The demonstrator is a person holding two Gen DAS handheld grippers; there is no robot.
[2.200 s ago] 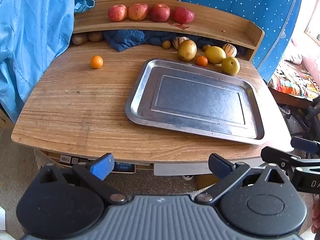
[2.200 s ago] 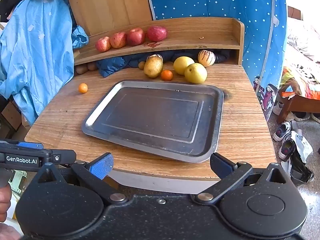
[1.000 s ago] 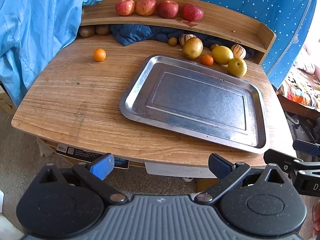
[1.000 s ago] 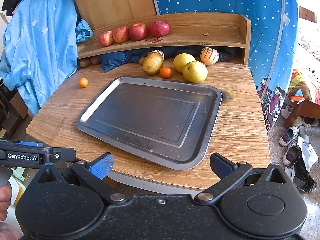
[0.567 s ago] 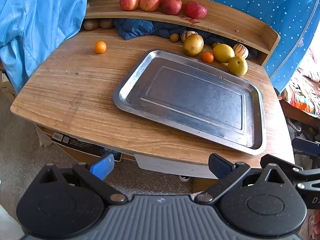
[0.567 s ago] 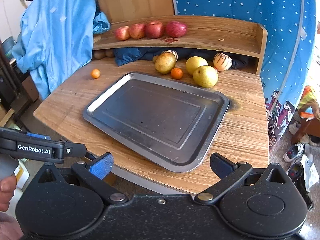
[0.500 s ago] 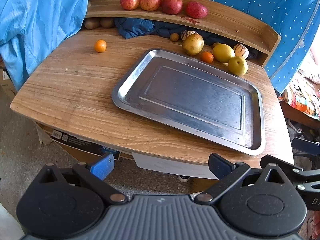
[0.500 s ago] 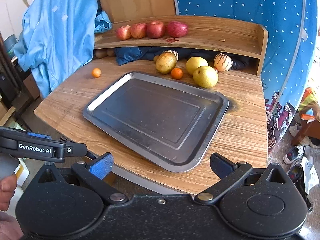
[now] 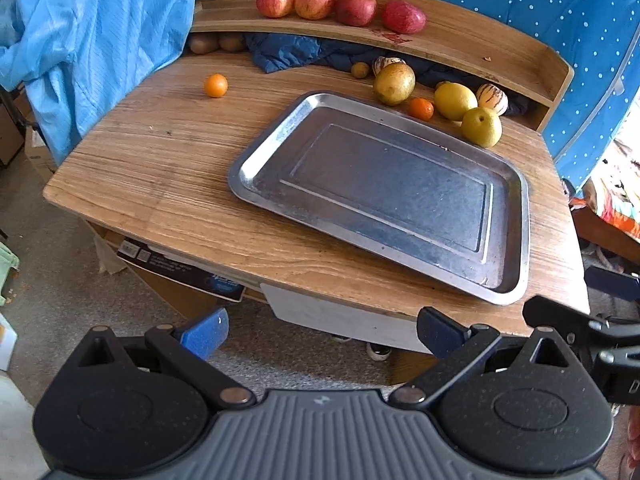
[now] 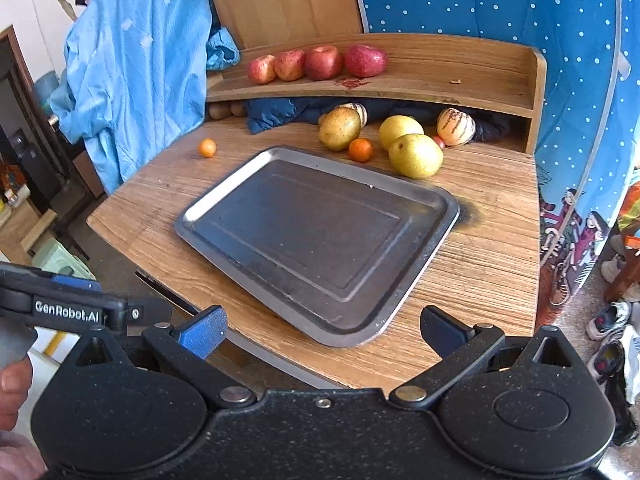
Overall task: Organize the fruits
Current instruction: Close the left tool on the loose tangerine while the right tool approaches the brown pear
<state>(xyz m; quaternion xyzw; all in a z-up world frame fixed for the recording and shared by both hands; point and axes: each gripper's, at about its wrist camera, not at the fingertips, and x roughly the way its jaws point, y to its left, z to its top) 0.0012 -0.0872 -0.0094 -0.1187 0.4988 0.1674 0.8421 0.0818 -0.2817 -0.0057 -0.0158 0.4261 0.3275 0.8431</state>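
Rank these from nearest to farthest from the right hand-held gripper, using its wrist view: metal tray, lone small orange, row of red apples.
1. Metal tray, directly ahead on the table.
2. Lone small orange, far left on the table.
3. Row of red apples, up on the back shelf.

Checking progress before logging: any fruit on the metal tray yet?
No. The metal tray is bare in the left wrist view; the fruit, such as the yellow pear and small orange, sits on the table beside it.
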